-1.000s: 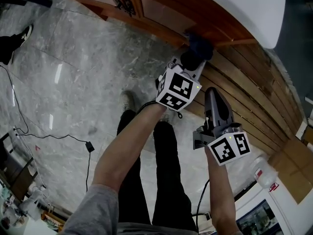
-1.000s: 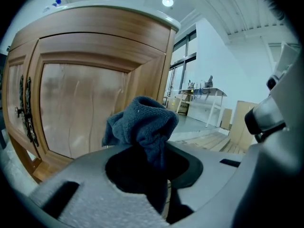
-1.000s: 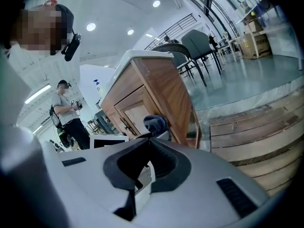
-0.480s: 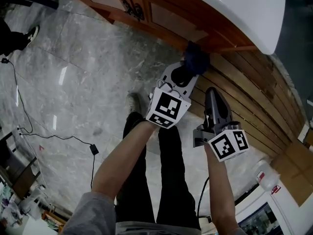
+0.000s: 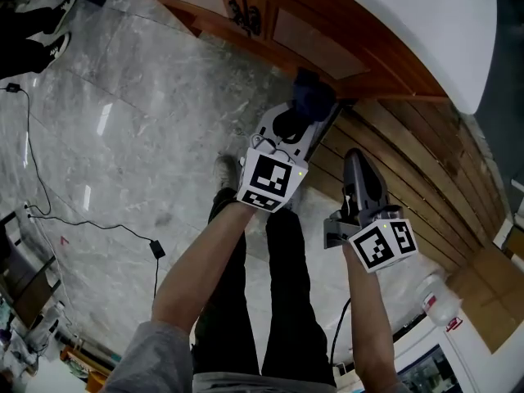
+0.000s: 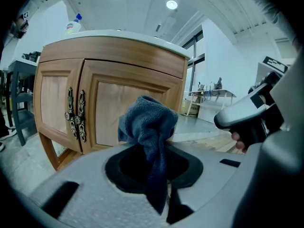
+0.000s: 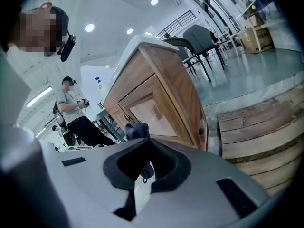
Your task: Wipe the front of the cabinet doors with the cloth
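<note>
Your left claw point(image 6: 156, 177) is clamped on a bunched blue terry cloth point(image 6: 147, 122), whose tail hangs down between the jaws. The wad sits just in front of the lower part of the smooth, panelled wooden door point(image 6: 111, 103), right of the ornate metal handles point(image 6: 76, 115). Whether it touches the door can't be told. Your right claw point(image 7: 142, 175) is closed and empty, held over slatted planks point(image 5: 417, 178) beside the veined grey marble floor point(image 5: 131, 137).

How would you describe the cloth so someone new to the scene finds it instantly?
Find the wooden cabinet with the white top. In front of its doors, the left gripper has its jaws shut on a bunched cloth. It is the only soft, dark blue thing there, unlike the hard wood and the ornate metal handles.
</note>
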